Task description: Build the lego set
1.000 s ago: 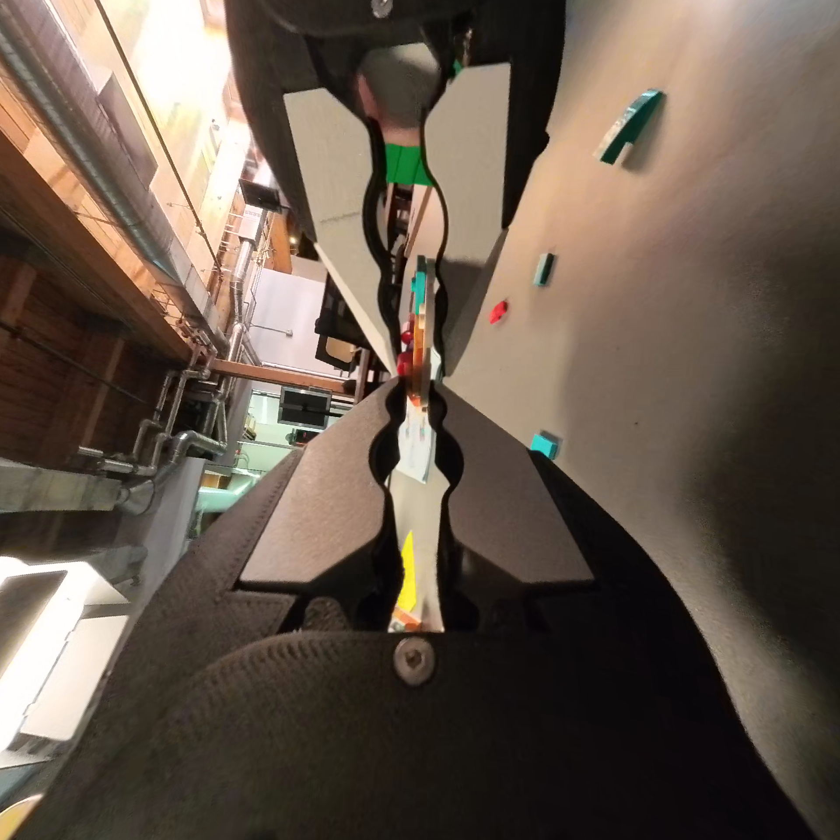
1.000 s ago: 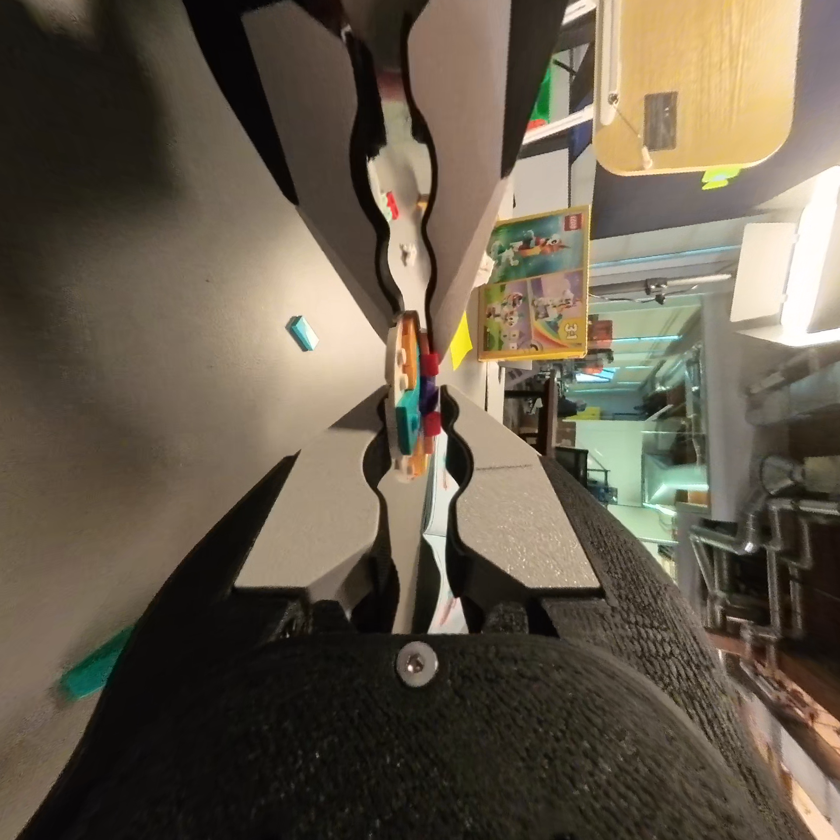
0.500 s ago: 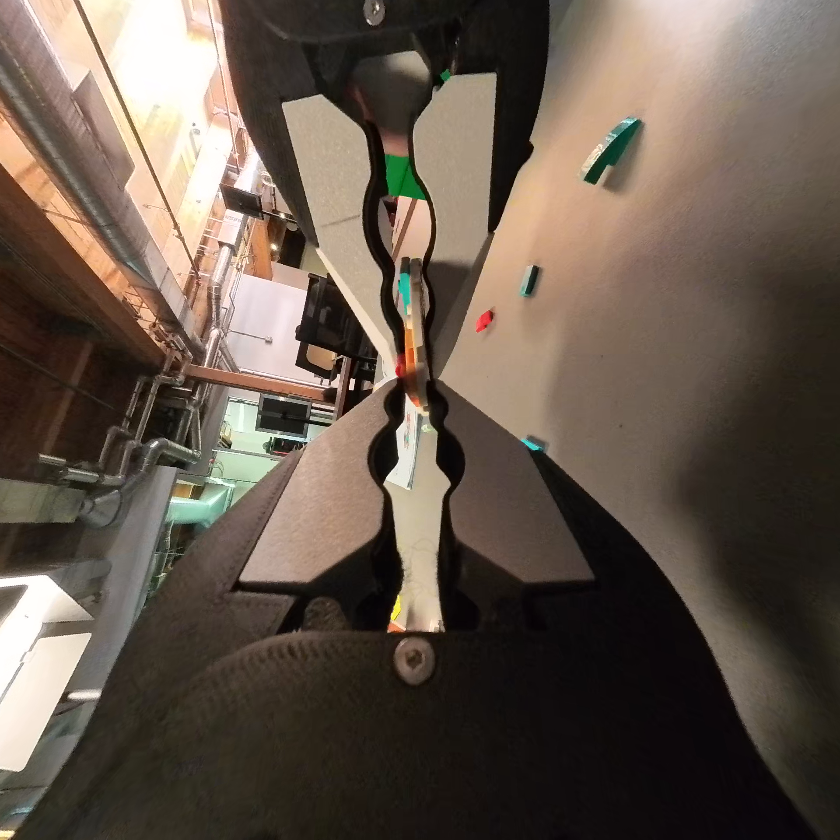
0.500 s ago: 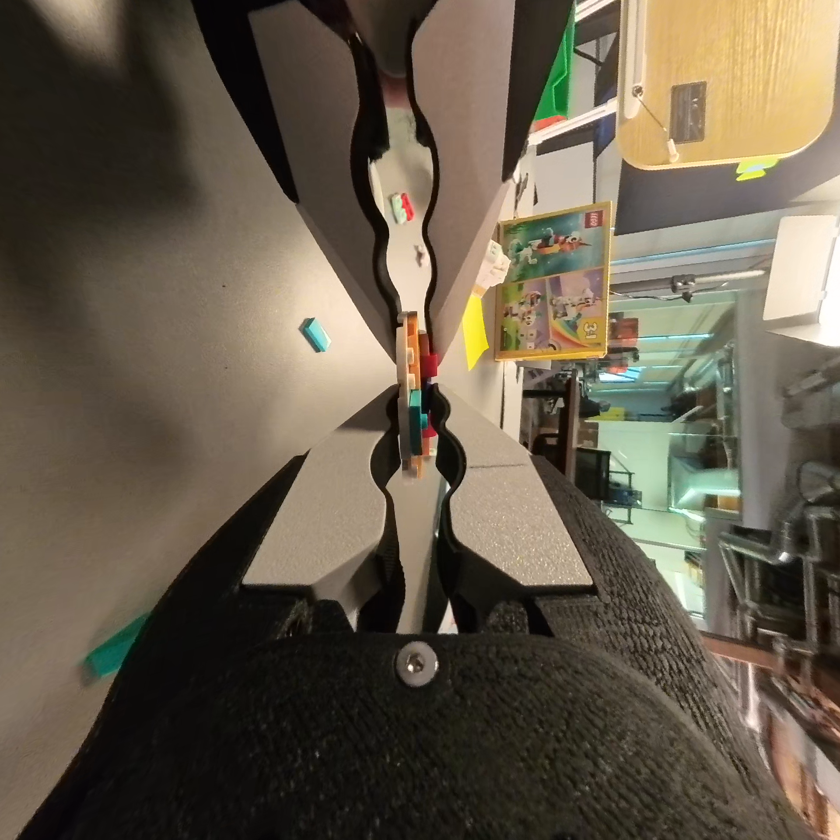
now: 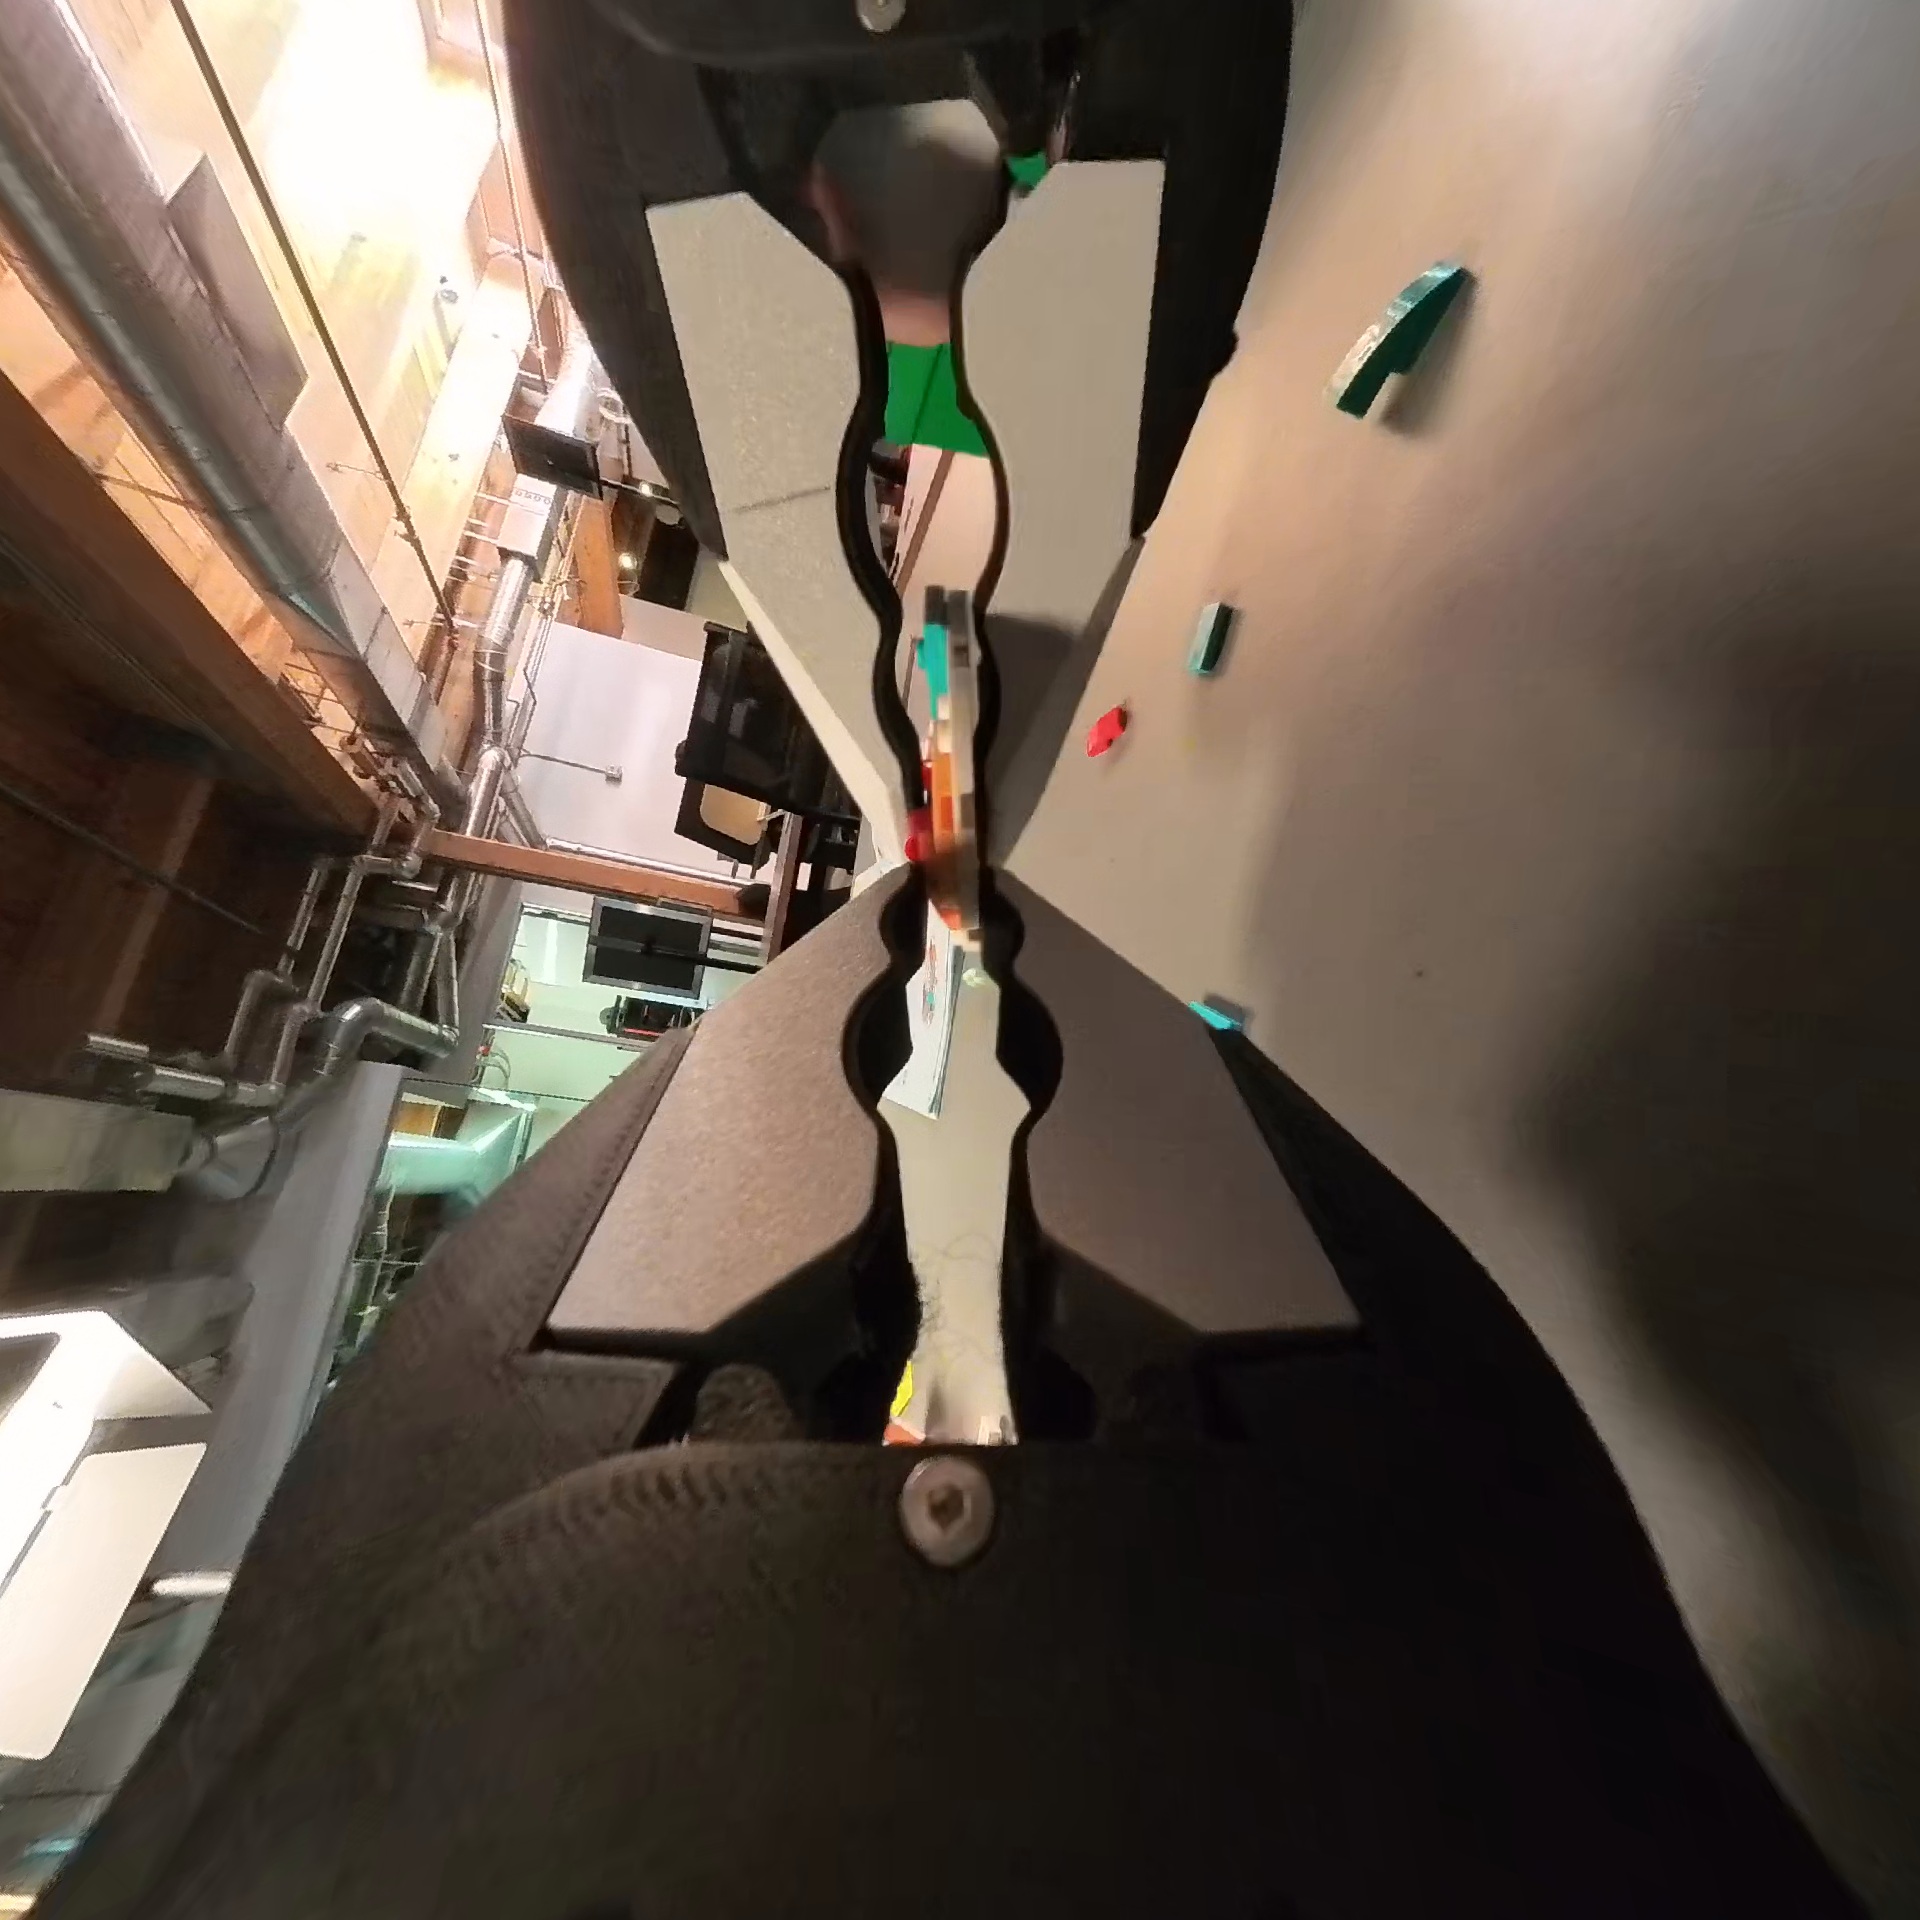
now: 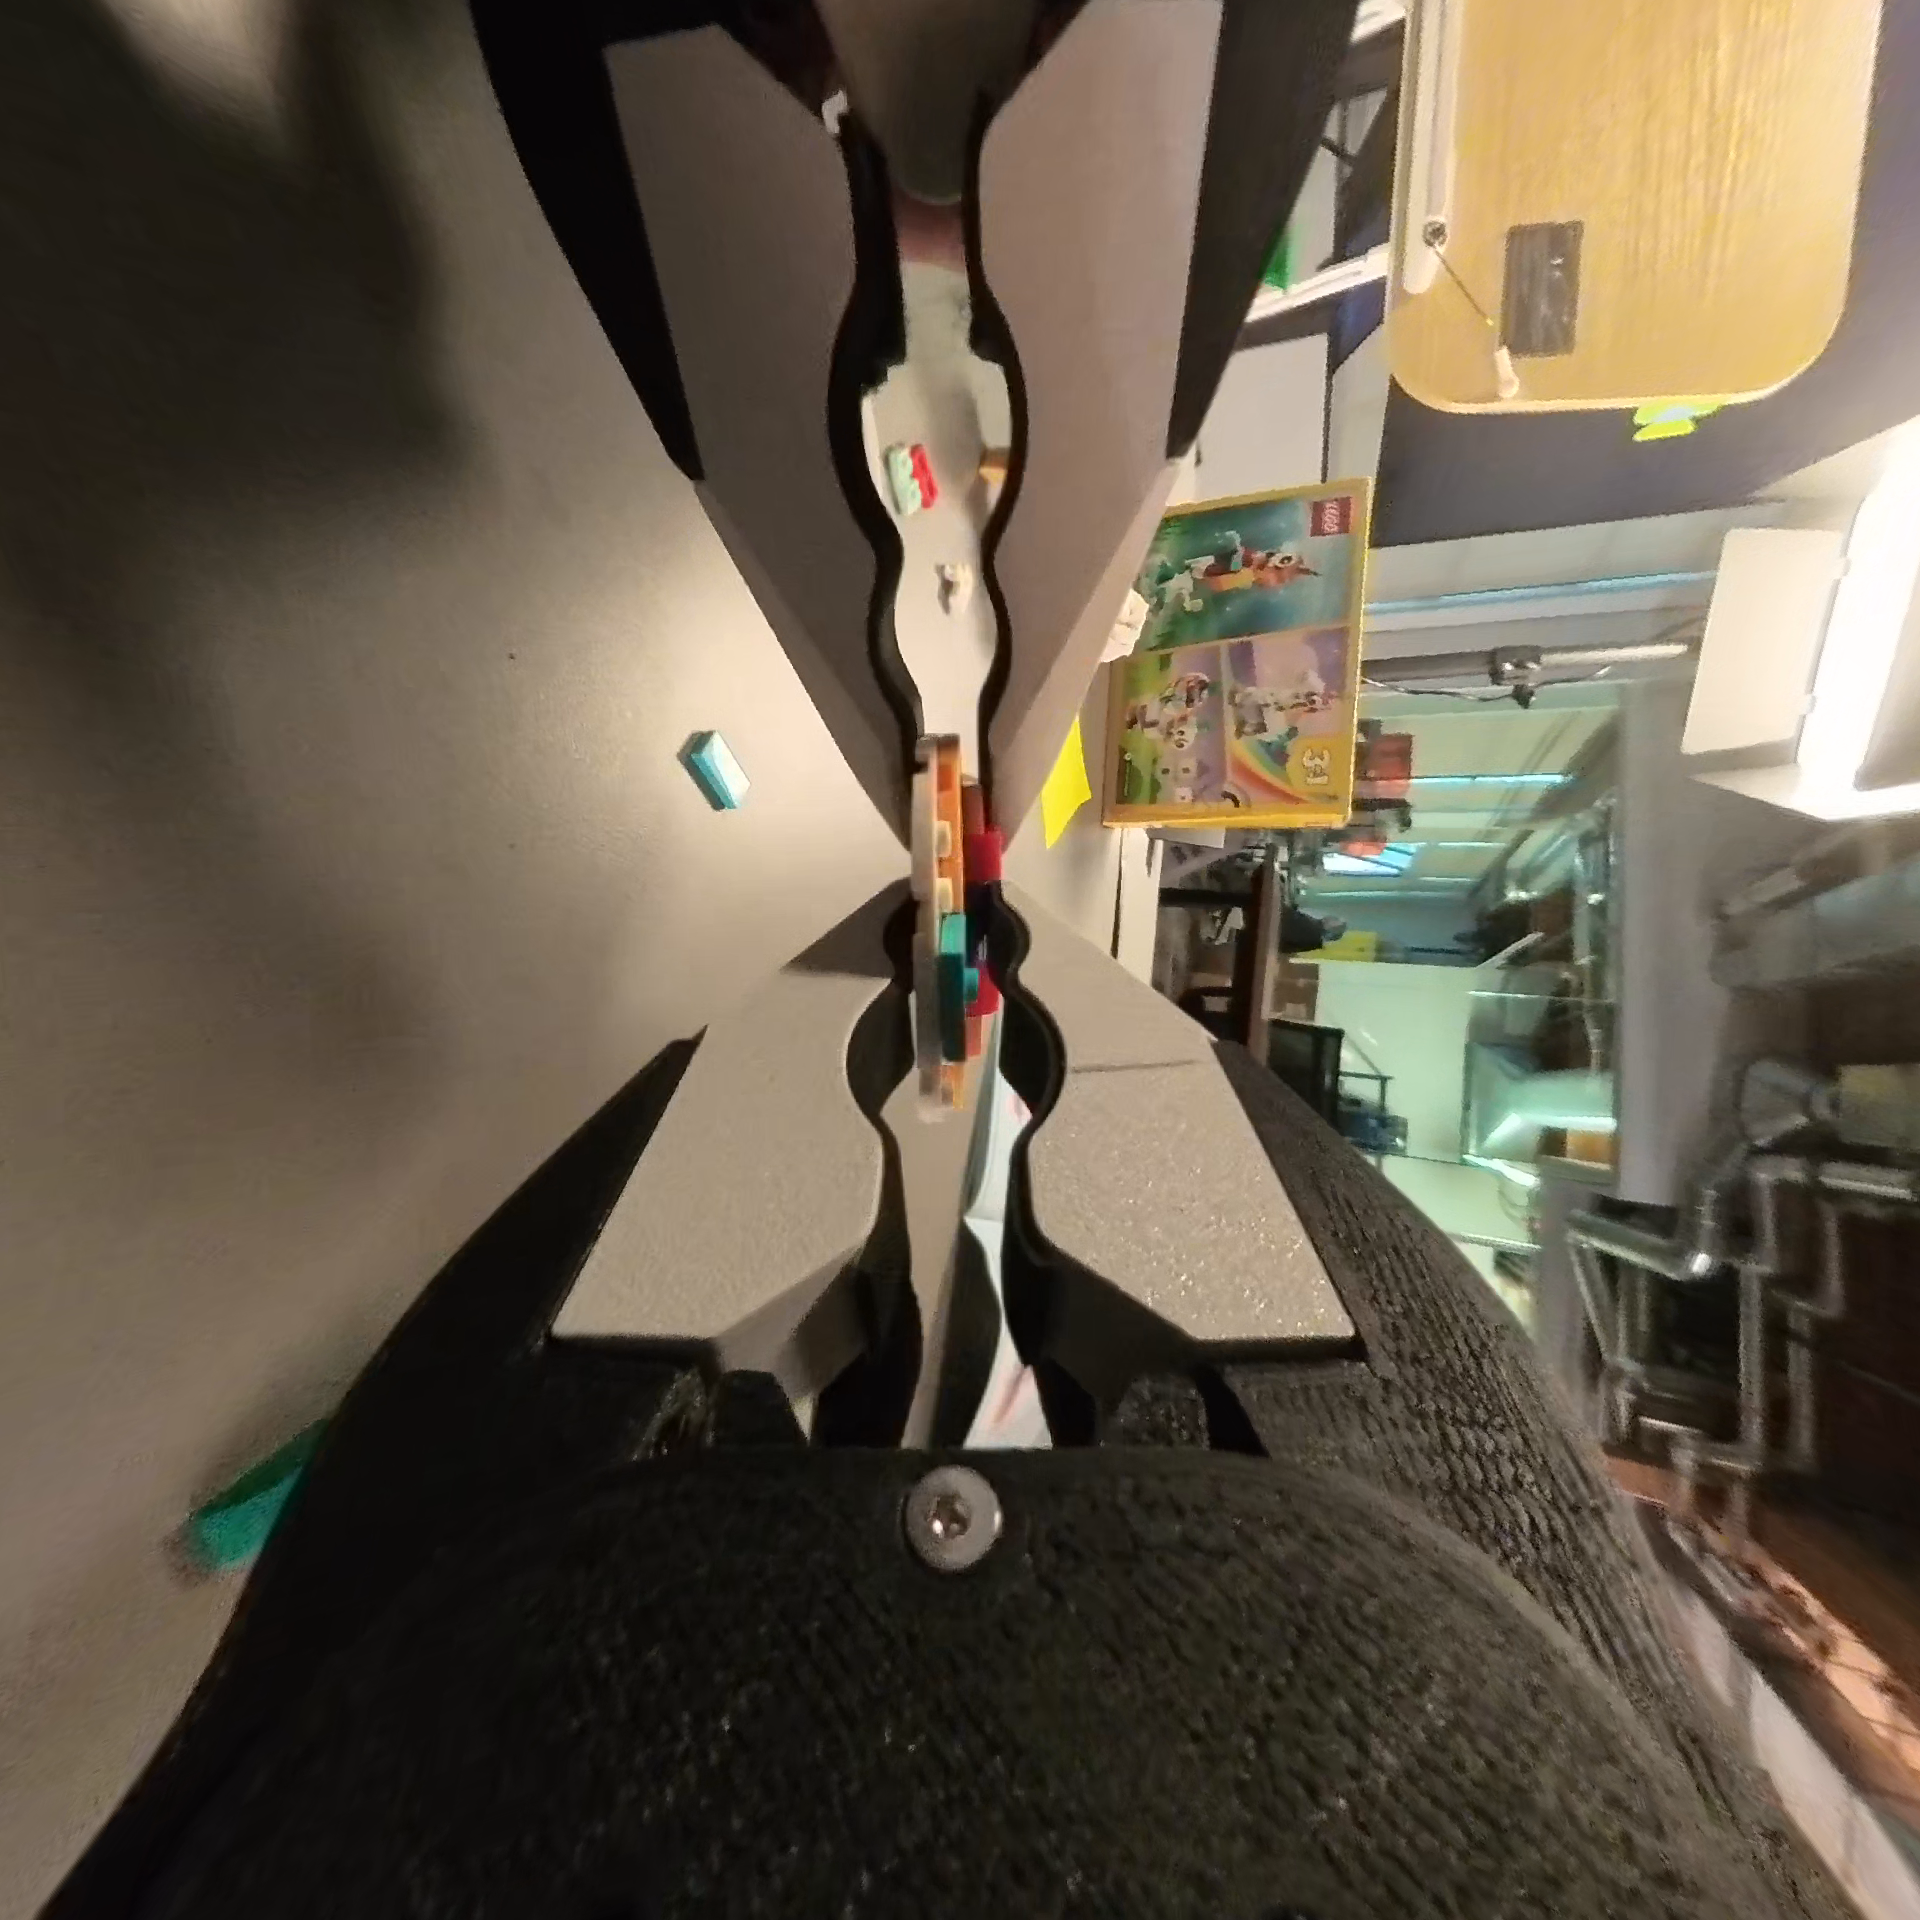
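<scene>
My left gripper (image 5: 951, 883) and right gripper (image 6: 951, 883) meet tip to tip, each clamped on the same small lego assembly (image 6: 951, 935): a thin stack of hard, studded plates, white, orange, teal and red. Its long axis runs along both finger pairs, edge-on between the wavy, matte pads. Neither hand is nearer. Loose teal pieces (image 5: 1397, 338) lie aside on the smooth grey table (image 5: 1558, 727).

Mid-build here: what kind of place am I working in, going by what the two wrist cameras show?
Probably a workshop or lab in an industrial building, at a grey table. Exposed pipes and ducts run along brick and timber, loose bricks lie on the table, and the set's box stands at its edge.
</scene>
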The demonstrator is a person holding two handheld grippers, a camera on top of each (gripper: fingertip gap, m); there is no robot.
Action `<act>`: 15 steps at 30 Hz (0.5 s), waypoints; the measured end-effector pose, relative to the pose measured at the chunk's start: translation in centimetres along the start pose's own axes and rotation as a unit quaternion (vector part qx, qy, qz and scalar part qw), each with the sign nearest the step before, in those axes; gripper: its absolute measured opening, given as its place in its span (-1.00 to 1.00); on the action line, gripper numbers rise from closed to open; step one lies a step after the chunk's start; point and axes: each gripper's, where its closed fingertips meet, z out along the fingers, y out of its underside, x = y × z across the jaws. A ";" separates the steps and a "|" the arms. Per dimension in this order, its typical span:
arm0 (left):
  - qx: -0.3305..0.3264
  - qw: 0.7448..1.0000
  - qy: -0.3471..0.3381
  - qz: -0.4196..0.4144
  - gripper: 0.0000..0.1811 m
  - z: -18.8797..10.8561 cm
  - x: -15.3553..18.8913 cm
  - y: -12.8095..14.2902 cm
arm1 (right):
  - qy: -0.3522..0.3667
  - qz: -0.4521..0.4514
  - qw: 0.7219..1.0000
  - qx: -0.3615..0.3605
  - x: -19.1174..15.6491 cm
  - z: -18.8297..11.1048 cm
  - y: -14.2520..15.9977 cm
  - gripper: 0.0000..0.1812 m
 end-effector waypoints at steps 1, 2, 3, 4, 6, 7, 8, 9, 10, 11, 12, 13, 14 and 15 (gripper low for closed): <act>0.002 1.000 0.000 0.000 -0.91 0.0 0.0 0.0 | -0.004 0.001 1.000 -0.001 0.0 0.0 0.0 -0.92; 0.003 1.000 0.002 -0.001 -0.90 -0.1 0.0 -0.1 | -0.010 0.009 1.000 0.001 -0.1 -0.1 0.0 -0.92; 0.002 1.000 0.005 -0.001 -0.90 0.0 0.1 -0.1 | -0.017 0.012 1.000 0.002 -0.2 -0.1 0.0 -0.92; 0.002 1.000 0.005 0.000 -0.90 0.0 0.2 -0.1 | -0.018 0.008 1.000 0.000 -0.2 -0.1 0.0 -0.92; 0.003 1.000 0.006 -0.001 -0.90 0.0 0.2 0.0 | -0.018 0.002 1.000 0.004 -0.3 0.0 0.0 -0.91; 0.002 1.000 0.006 -0.005 -0.90 0.0 0.2 0.0 | -0.019 0.013 1.000 0.011 -0.2 0.0 0.0 -0.91; 0.003 1.000 0.001 -0.010 -0.90 0.1 -0.1 0.0 | -0.014 0.026 0.999 0.019 0.1 0.0 -0.1 -0.91; 0.007 1.000 -0.007 -0.018 -0.91 0.0 -0.5 0.0 | -0.004 0.030 0.999 0.026 0.5 -0.1 -0.2 -0.89; 0.012 0.999 -0.011 -0.029 -0.91 -0.1 -0.8 0.0 | 0.005 0.032 0.999 0.027 1.0 -0.1 -0.1 -0.78; 0.017 0.999 -0.010 -0.043 -0.91 -0.2 -1.0 0.1 | 0.002 0.042 0.999 0.026 1.2 -0.2 0.0 -0.61; 0.027 0.998 -0.008 -0.060 -0.91 -0.3 -1.2 0.0 | -0.007 0.065 0.997 0.032 1.4 -0.4 -0.1 -0.51; 0.046 0.995 -0.002 -0.084 -0.91 -0.6 -1.4 -0.2 | -0.018 0.095 0.994 0.049 1.7 -0.8 -0.3 -0.46; 0.069 0.991 0.008 -0.116 -0.92 -0.8 -1.6 -0.6 | -0.035 0.131 0.988 0.075 1.9 -1.3 -0.8 -0.45; 0.092 0.984 0.022 -0.150 -0.92 -1.1 -1.8 -1.0 | -0.050 0.170 0.979 0.103 2.3 -1.9 -1.3 -0.43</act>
